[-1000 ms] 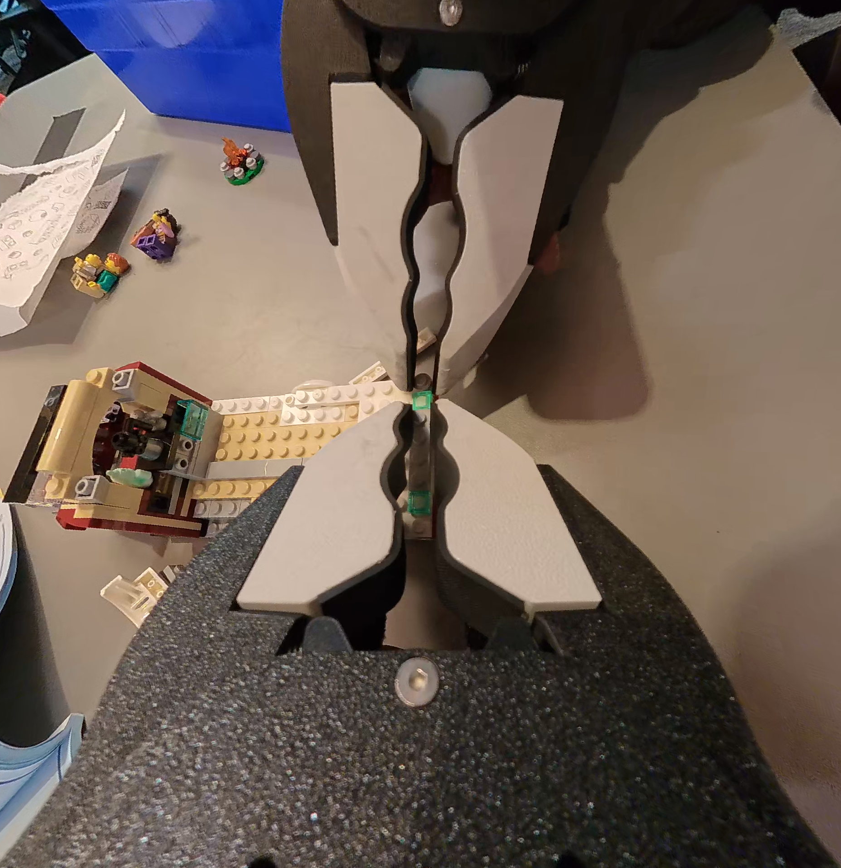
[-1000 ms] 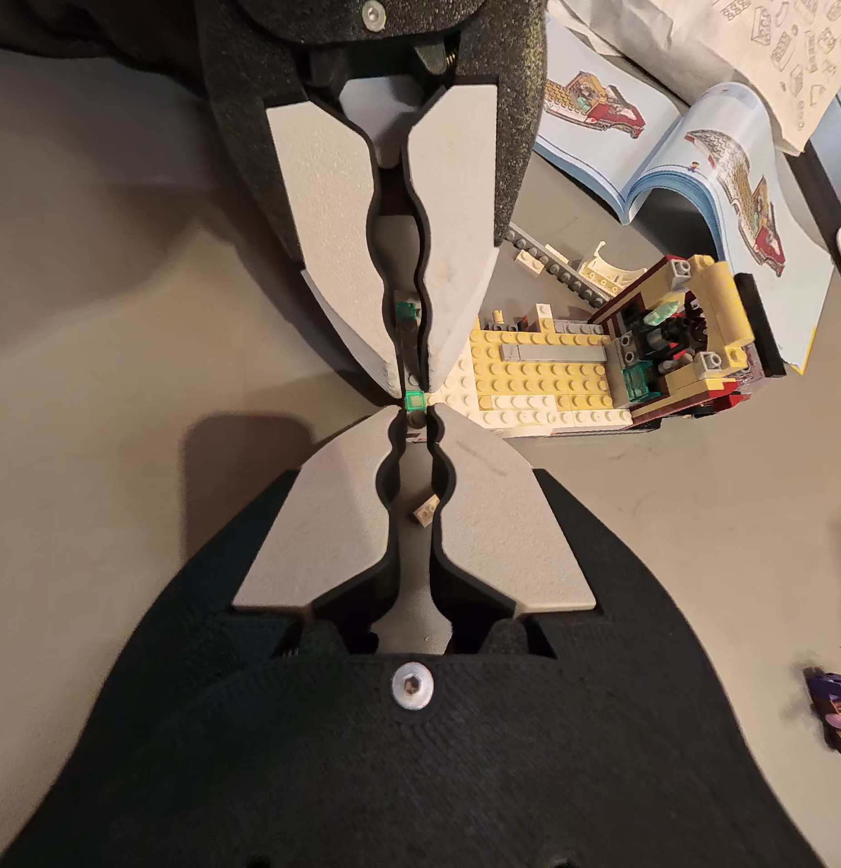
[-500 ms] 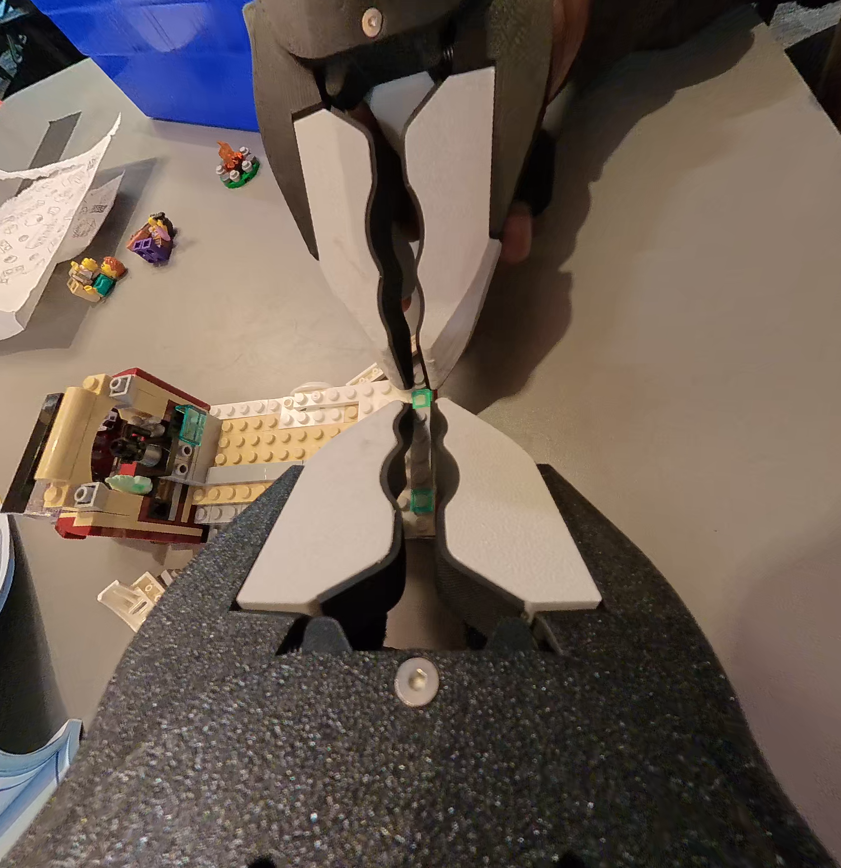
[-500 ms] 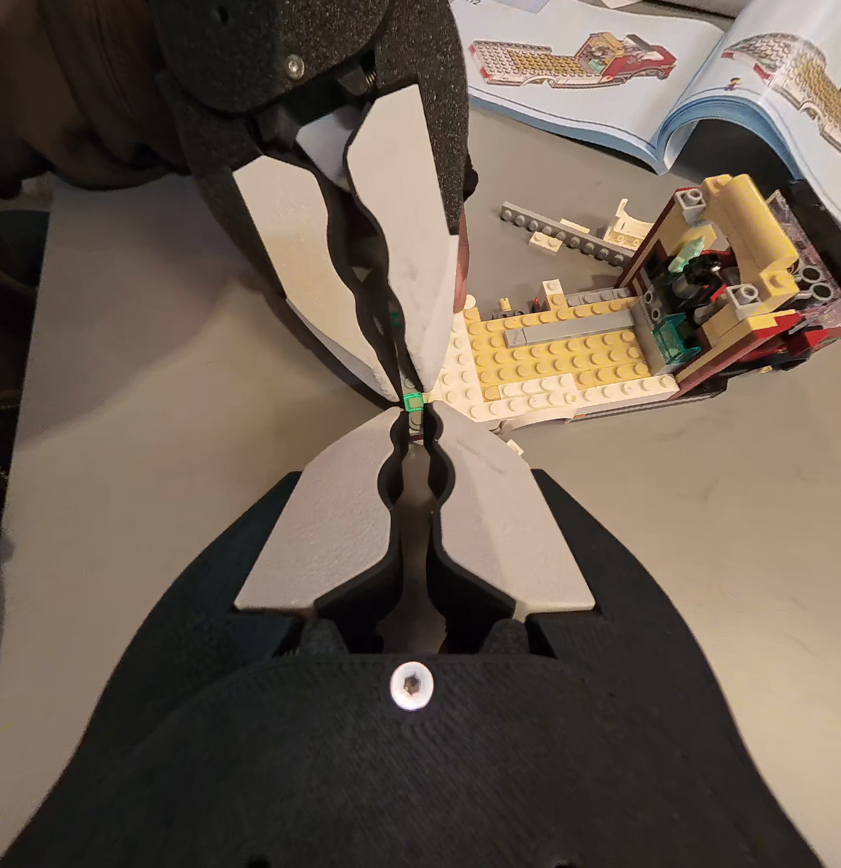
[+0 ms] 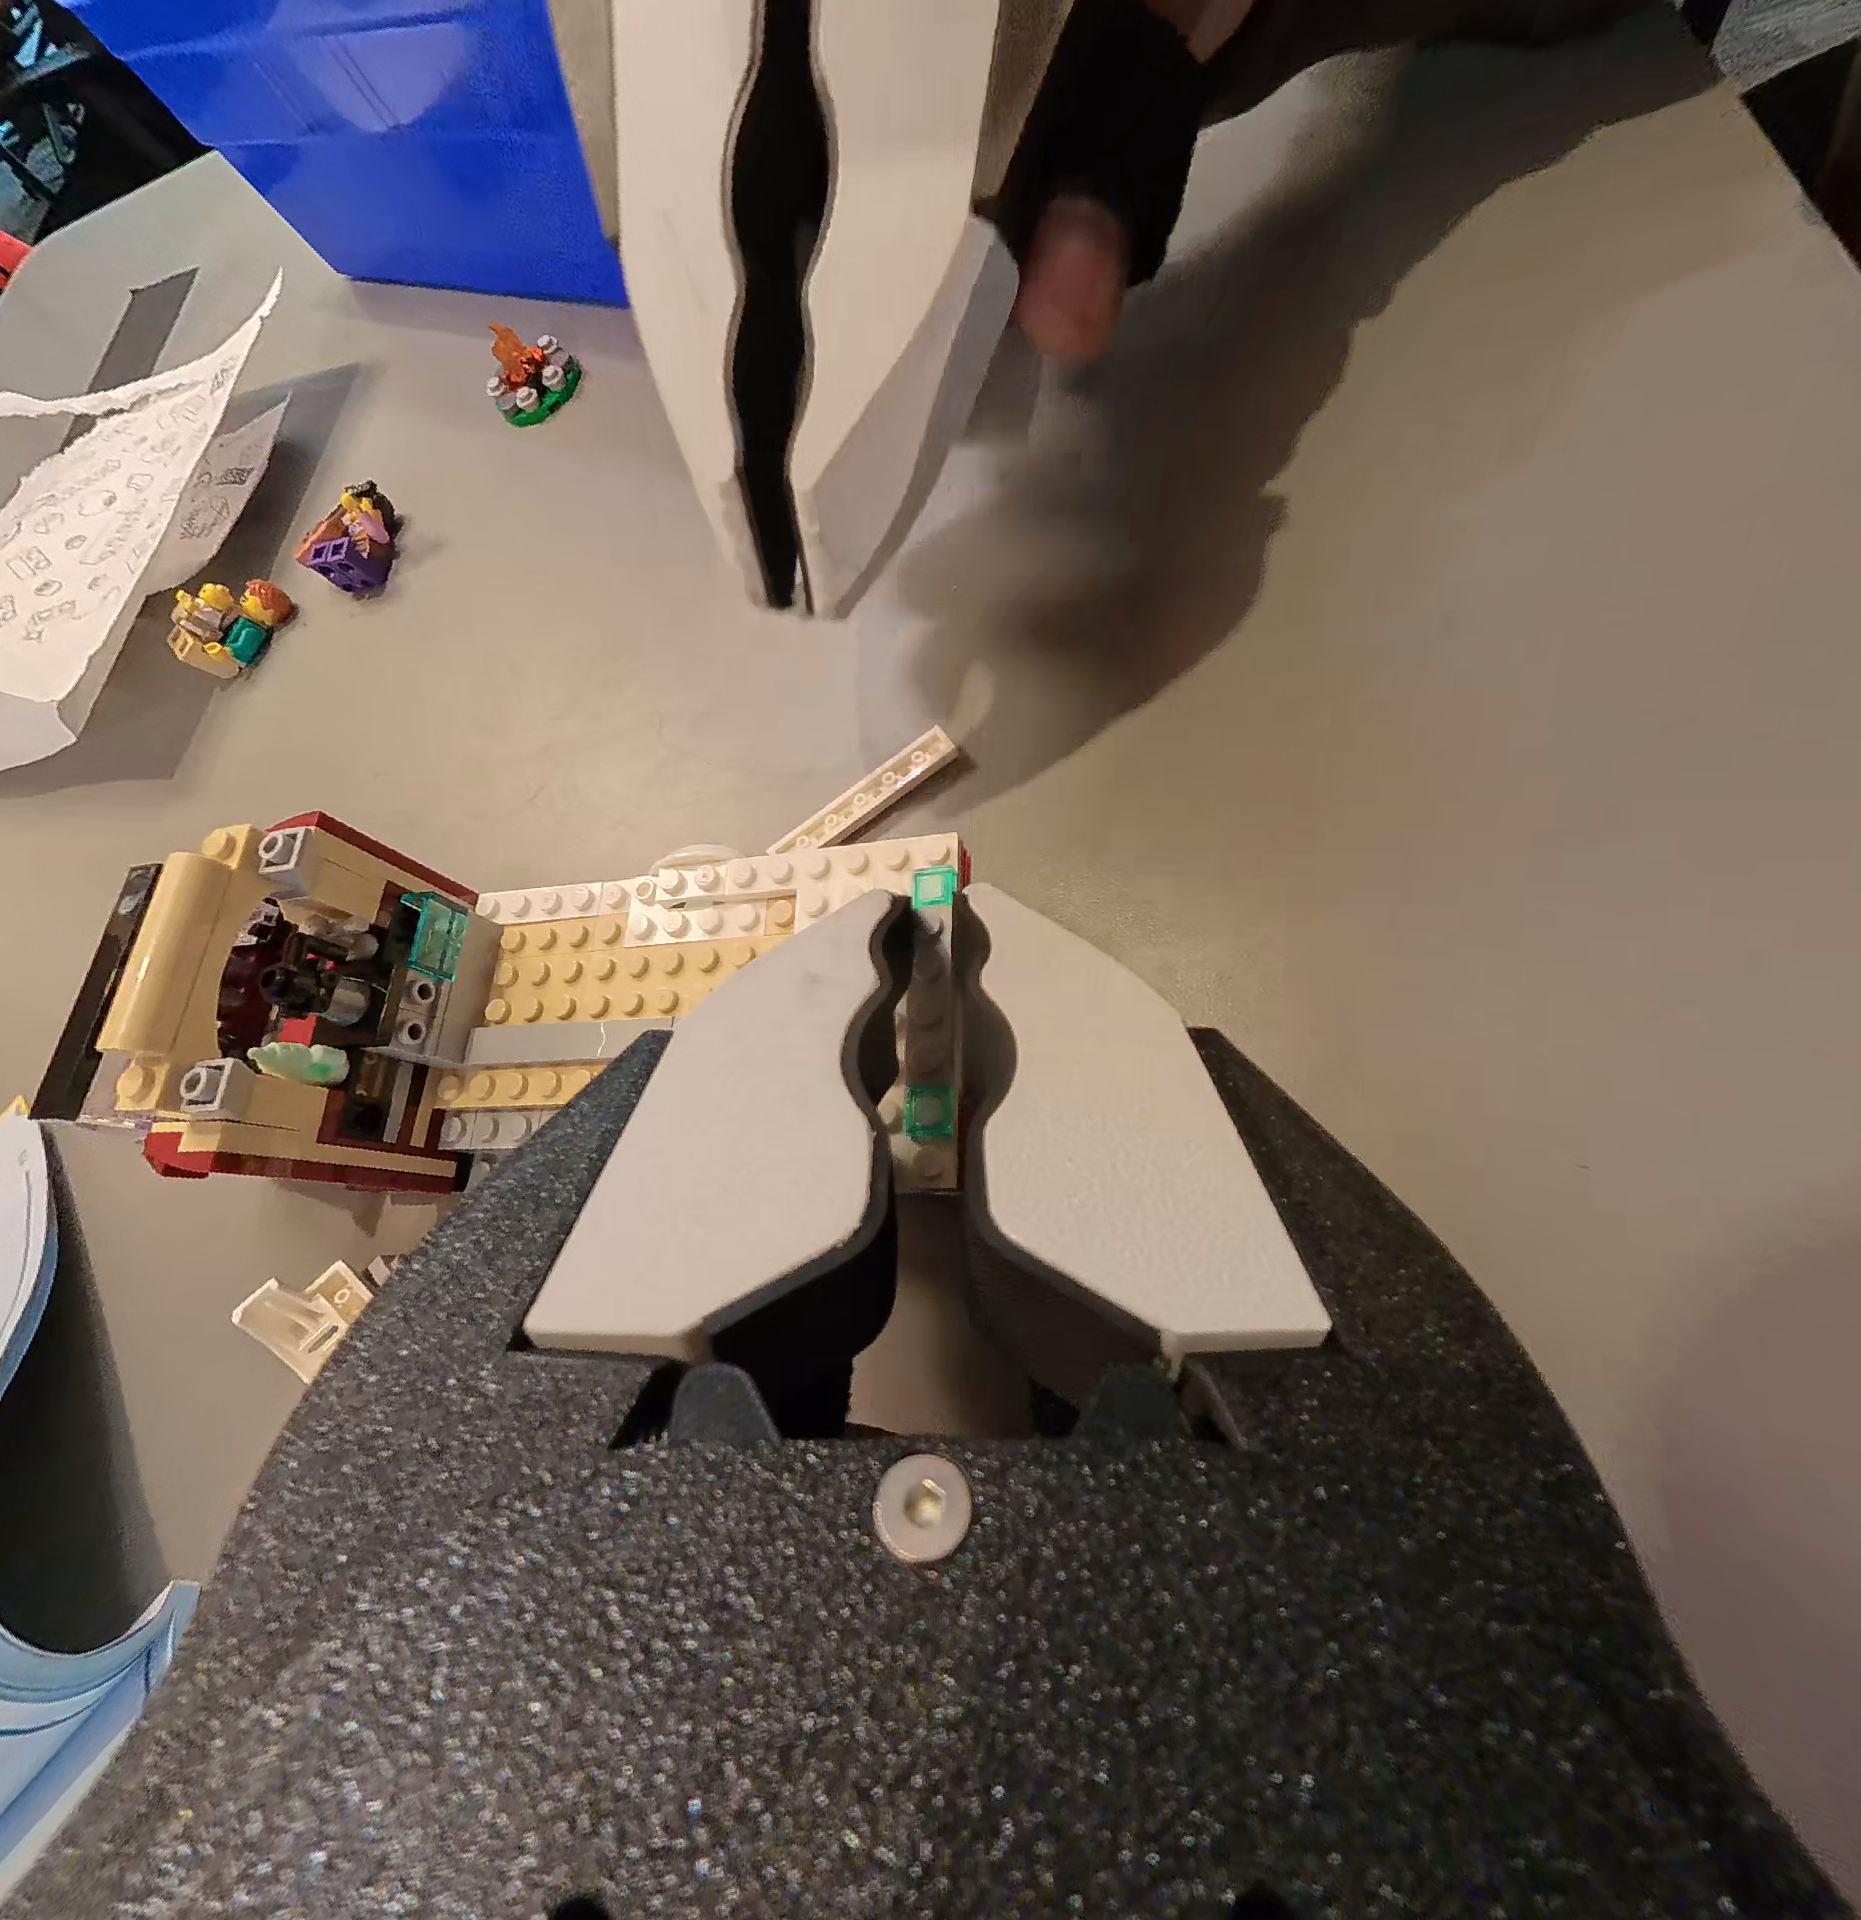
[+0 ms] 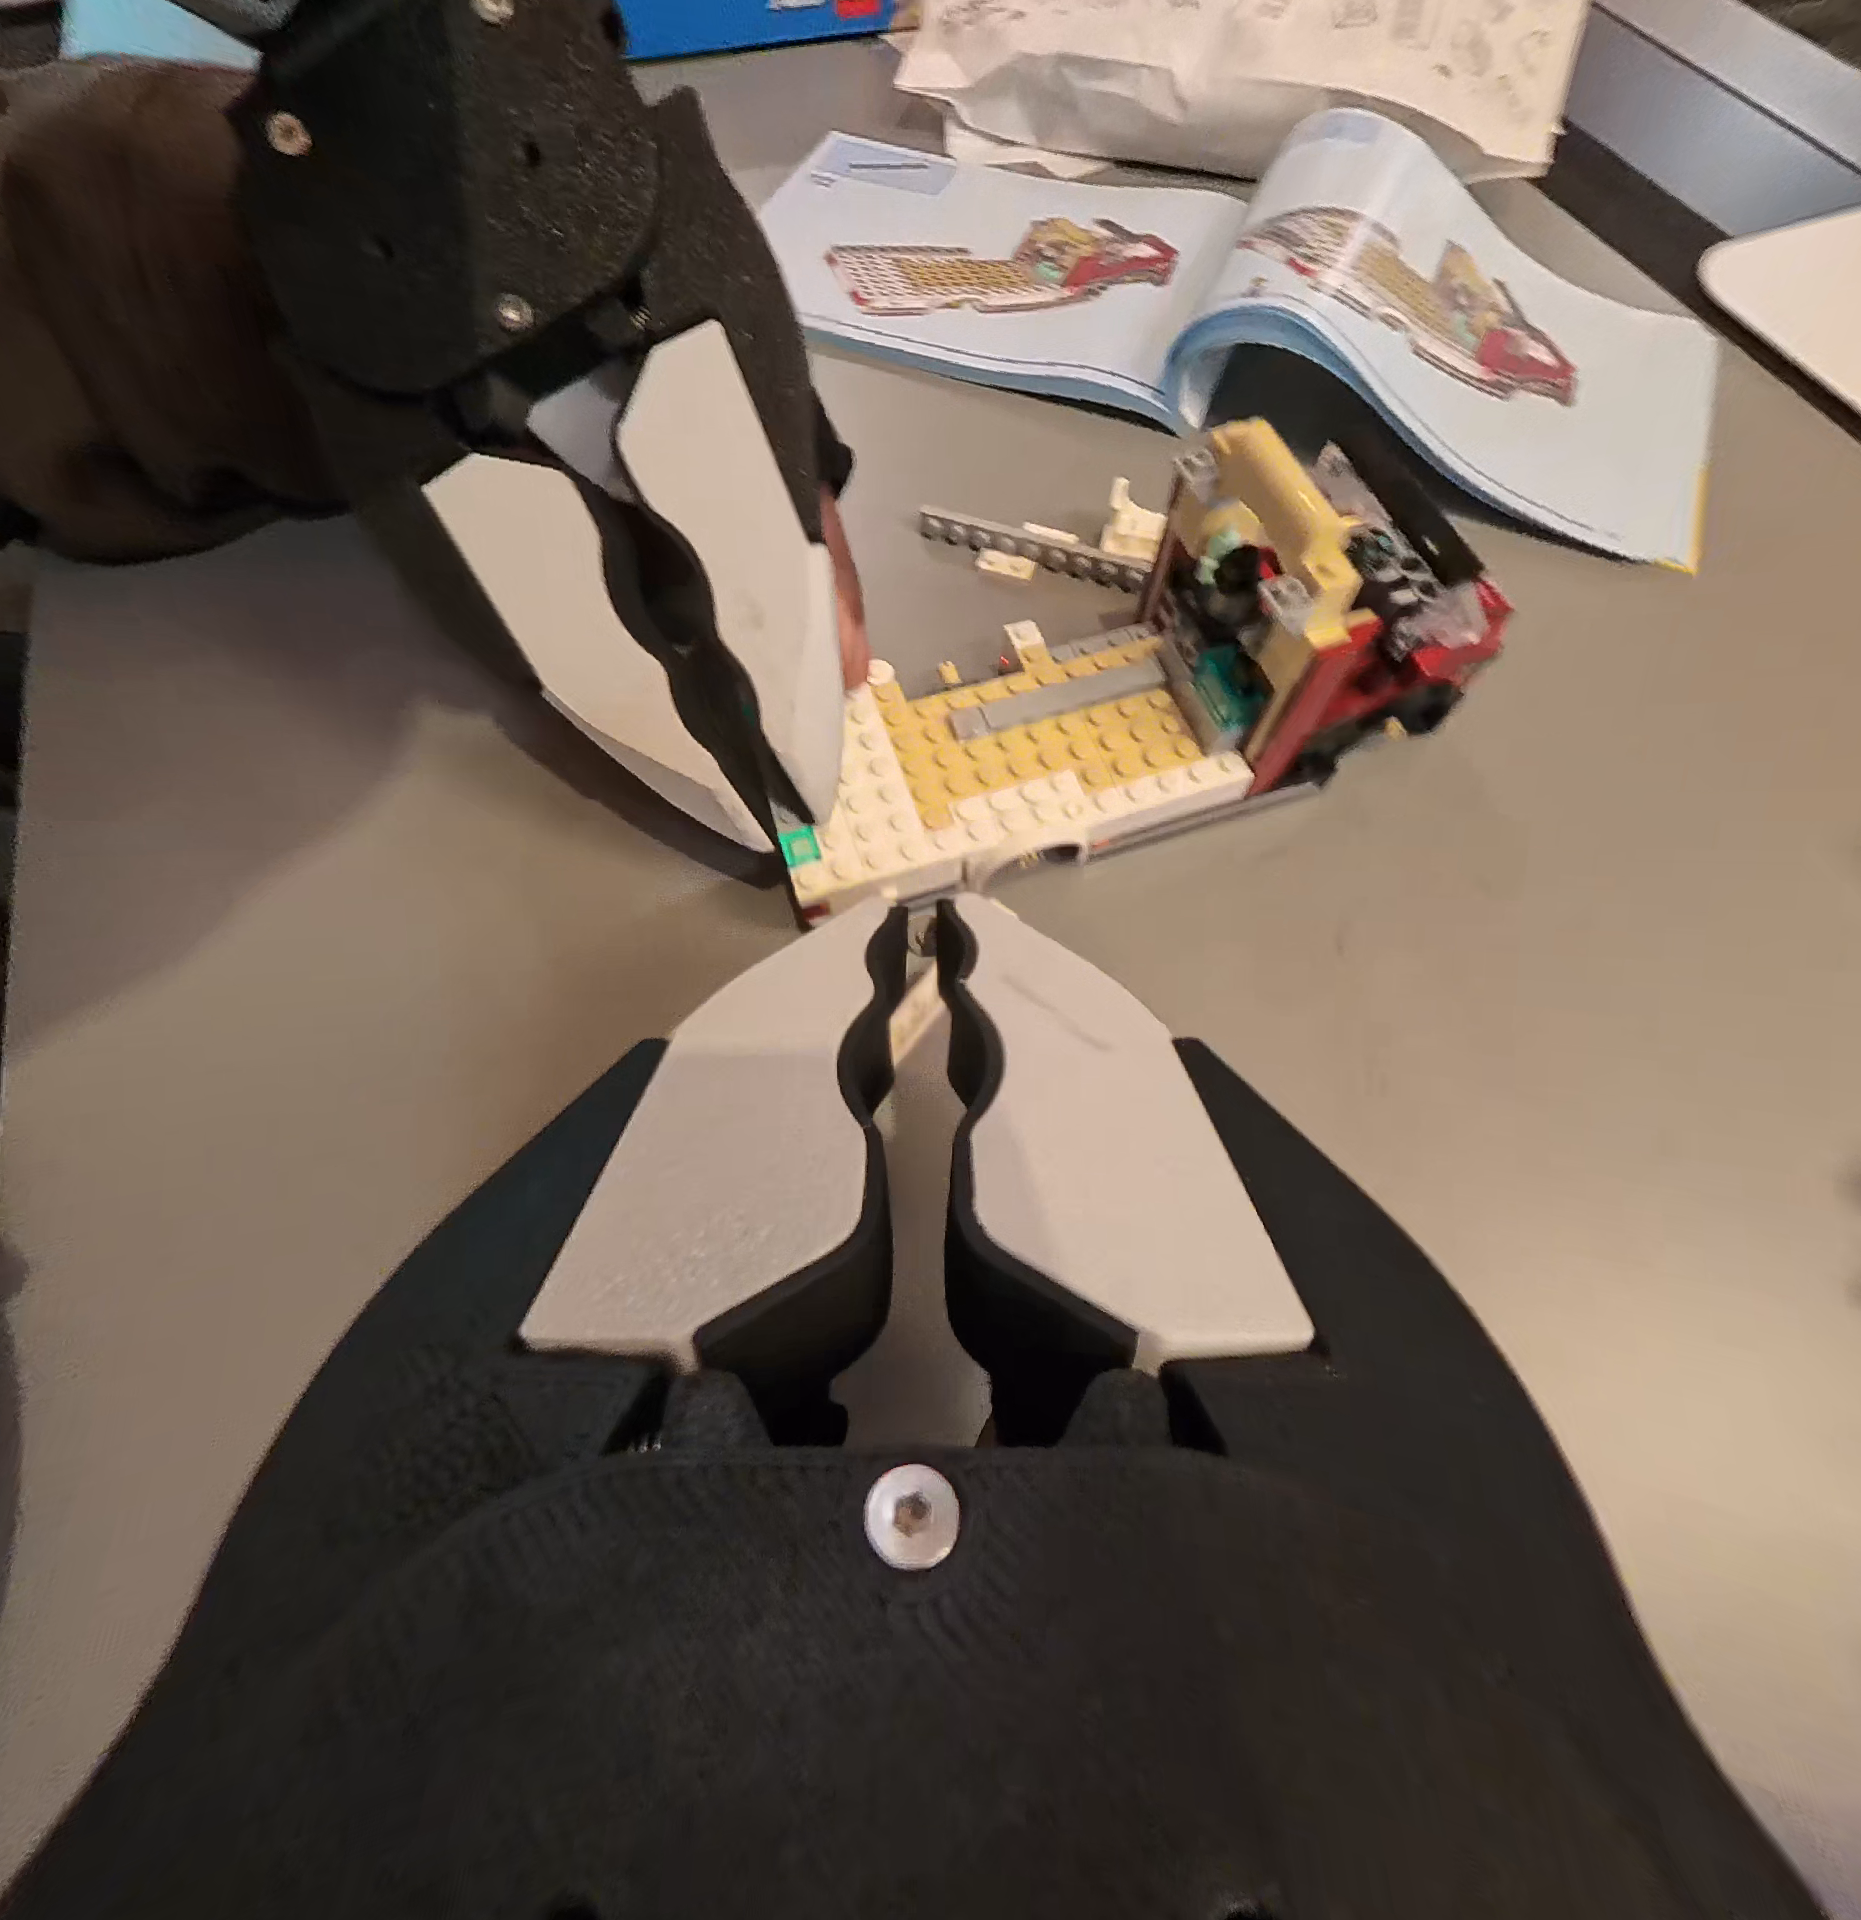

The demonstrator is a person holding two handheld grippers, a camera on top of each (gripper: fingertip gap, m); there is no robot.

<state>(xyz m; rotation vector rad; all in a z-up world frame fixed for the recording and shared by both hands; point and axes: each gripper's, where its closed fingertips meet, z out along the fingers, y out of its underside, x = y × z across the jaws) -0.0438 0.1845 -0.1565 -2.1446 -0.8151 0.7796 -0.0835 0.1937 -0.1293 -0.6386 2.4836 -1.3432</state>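
Note:
My left gripper [image 5: 931, 899] is shut on a narrow grey strip [image 5: 931, 1023] with a green clear tile at each end [image 5: 933, 886]. The strip sits along the end edge of the tan and white brick model [image 5: 593, 966]. In the right wrist view the left gripper [image 6: 786, 821] pinches that corner of the model [image 6: 1061, 748] beside the green tile [image 6: 801, 847]. My right gripper [image 6: 924, 914] is shut and hovers just off the model's side edge. It also shows in the left wrist view [image 5: 791, 597], lifted clear, with nothing visible between its tips. A long white strip [image 5: 874, 790] lies on the table below it.
A blue bin [image 5: 386, 135], a torn paper bag [image 5: 95, 520], small figures [image 5: 230, 623] and a small campfire build [image 5: 531, 374] lie to the left. An open instruction booklet [image 6: 1321, 312] and a grey strip [image 6: 1009, 540] lie beyond the model. Clear pieces [image 5: 292, 1314] lie near my left gripper. My right fingertips sit around 5 cm from my left ones. The small campfire build [image 5: 531, 374] sits 20 cm or so from the ends of my right fingers.
My right gripper has drawn back from the green tile at the strip's tip, where it met the left gripper, and closed a little. My left gripper keeps its hold on the grey strip.

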